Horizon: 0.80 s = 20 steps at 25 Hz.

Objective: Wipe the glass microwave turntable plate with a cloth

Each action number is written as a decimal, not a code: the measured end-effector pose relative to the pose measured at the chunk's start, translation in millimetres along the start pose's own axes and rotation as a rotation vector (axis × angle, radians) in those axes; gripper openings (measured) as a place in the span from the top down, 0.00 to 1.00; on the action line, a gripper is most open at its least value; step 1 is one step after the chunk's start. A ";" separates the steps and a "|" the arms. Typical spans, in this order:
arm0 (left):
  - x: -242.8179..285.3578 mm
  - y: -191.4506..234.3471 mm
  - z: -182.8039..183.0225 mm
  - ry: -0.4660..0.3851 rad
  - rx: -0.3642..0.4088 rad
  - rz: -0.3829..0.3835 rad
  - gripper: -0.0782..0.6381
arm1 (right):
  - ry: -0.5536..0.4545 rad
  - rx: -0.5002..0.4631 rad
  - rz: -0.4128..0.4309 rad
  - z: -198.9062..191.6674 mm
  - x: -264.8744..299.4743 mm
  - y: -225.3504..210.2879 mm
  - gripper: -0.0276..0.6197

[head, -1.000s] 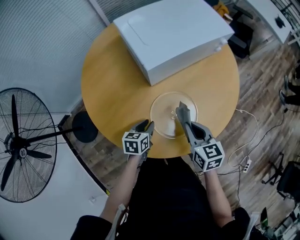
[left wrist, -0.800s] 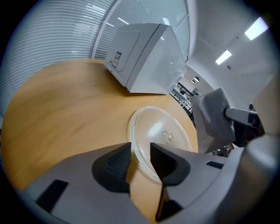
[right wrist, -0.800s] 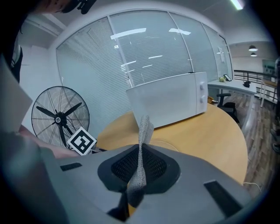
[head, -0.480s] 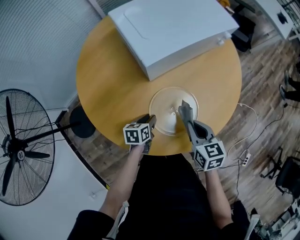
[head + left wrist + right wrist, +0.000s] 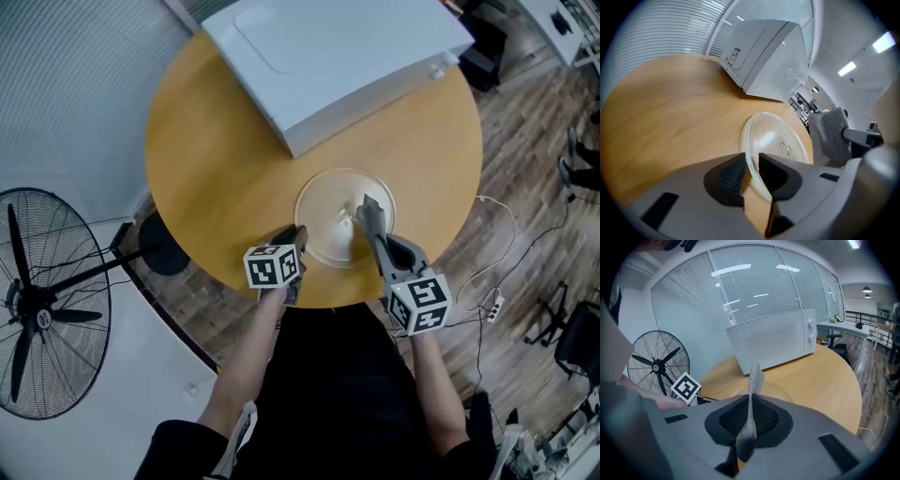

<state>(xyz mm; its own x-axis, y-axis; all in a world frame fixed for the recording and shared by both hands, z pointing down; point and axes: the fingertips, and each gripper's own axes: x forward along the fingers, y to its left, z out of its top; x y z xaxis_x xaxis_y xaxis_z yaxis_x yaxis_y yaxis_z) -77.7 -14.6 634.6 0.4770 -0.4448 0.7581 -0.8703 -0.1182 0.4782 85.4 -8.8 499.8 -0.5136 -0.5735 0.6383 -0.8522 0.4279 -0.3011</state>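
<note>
Holding the glass plate at its left rim, my left gripper has just been closing its jaws, and now they pinch the rim between them. In the left gripper view the thin edge of the plate goes straight in between the two dark pads, and both seem to touch it.

My right gripper has its jaws pressed together on a grey cloth. A fold of the cloth stands up from the jaws, and a part hangs below them. From the head view this gripper reaches over the right half of the plate, with the cloth at its tip above the glass near the middle. Whether the cloth touches the glass I cannot tell.

The plate lies flat on the round wooden surface, near the edge that is closest to me. Behind it, a little apart, stands a white microwave.

On the floor to my left stands a black fan, well apart from the surface.
</note>
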 end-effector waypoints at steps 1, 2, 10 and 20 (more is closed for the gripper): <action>0.1 0.2 0.0 0.000 0.000 0.002 0.77 | 0.002 0.000 -0.001 -0.5 0.9 -0.2 0.92; 0.1 0.5 0.0 0.000 -0.001 0.002 0.78 | 0.004 -0.001 -0.002 -1.2 2.1 -0.2 0.92; -0.8 3.7 -0.3 -0.026 -0.013 0.005 0.80 | 0.057 -0.045 0.001 -20.3 26.4 1.0 0.92; -1.4 5.0 0.4 -0.040 -0.016 -0.006 0.82 | 0.199 -0.139 -0.002 -71.1 73.6 0.4 0.92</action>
<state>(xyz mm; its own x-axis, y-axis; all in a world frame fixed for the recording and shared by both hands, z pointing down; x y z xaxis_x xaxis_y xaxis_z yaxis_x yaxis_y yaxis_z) -82.8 -15.0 635.7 0.4763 -0.4794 0.7371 -0.8653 -0.1066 0.4898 54.4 -1.2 597.1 -0.4699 -0.4312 0.7702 -0.8242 0.5267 -0.2079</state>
